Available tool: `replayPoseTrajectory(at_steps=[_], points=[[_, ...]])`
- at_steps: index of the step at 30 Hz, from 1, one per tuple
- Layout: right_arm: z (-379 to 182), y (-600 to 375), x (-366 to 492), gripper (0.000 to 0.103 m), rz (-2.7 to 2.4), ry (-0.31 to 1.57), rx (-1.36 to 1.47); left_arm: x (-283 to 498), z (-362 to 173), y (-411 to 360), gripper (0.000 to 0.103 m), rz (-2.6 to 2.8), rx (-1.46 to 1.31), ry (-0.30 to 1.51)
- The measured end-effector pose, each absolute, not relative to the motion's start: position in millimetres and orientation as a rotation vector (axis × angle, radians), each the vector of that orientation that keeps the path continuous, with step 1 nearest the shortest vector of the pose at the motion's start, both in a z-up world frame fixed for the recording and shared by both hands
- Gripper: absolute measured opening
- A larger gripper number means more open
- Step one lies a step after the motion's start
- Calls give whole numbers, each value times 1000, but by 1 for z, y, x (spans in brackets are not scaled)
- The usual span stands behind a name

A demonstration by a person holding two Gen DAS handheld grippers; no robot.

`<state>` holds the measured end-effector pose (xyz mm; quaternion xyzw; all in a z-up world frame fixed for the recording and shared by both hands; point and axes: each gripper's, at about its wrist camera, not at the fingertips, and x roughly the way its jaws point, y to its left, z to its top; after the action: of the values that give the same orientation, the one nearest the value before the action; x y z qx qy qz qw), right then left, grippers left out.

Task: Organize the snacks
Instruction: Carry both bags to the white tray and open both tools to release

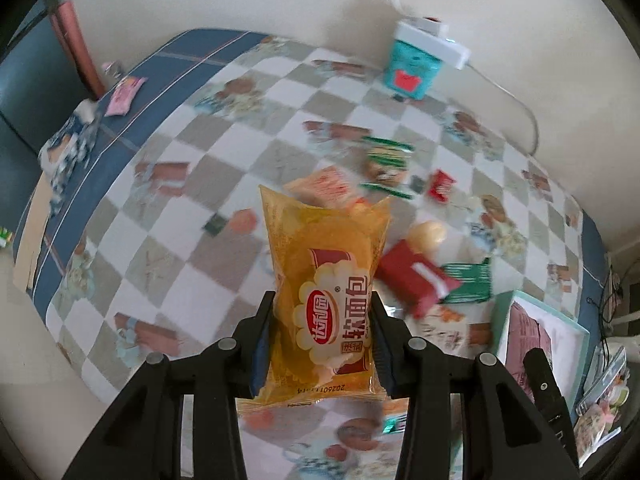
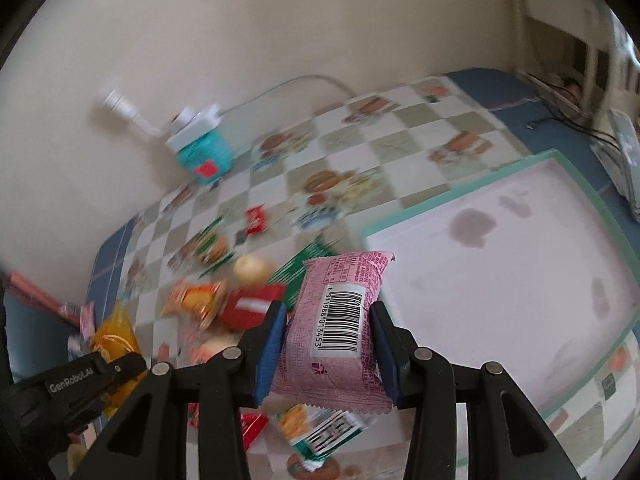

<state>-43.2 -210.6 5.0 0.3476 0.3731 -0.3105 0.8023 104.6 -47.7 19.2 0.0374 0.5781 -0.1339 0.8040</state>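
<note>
My left gripper (image 1: 324, 332) is clenched on a yellow bread packet (image 1: 326, 300); the blue pads of my fingers (image 1: 262, 344) press its two long sides, and the packet stands upright above the table (image 1: 160, 208), clear of the checked cloth. My right gripper (image 2: 328, 344) is clenched on a pink snack packet (image 2: 334, 328), barcode side toward the camera, pinched the same way by its sides and held off the table.

Below and beyond both packets the remaining snacks lie in a loose heap on the cloth: an orange packet (image 1: 326, 186), a red packet (image 1: 414, 280) with a green packet (image 1: 468, 284) just beside it, a green-and-white packet (image 1: 386, 158) farther back, and a small red sweet (image 1: 440, 186) near that one. They are blurred, so I cannot read their labels.

A shallow tray with a mint-green rim (image 2: 500, 176) lies on the table just beside the heap, directly beyond the pink packet in the right wrist view. A teal box (image 1: 410, 66) stands against the wall at the far edge.
</note>
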Motion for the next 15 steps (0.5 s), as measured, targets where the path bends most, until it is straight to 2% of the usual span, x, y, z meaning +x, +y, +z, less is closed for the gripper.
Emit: replayPoseTrajectory(at_steps=[15], points=[[-7, -316, -140, 45, -1046, 770, 848, 55, 25, -157, 44, -465, 182, 1193]])
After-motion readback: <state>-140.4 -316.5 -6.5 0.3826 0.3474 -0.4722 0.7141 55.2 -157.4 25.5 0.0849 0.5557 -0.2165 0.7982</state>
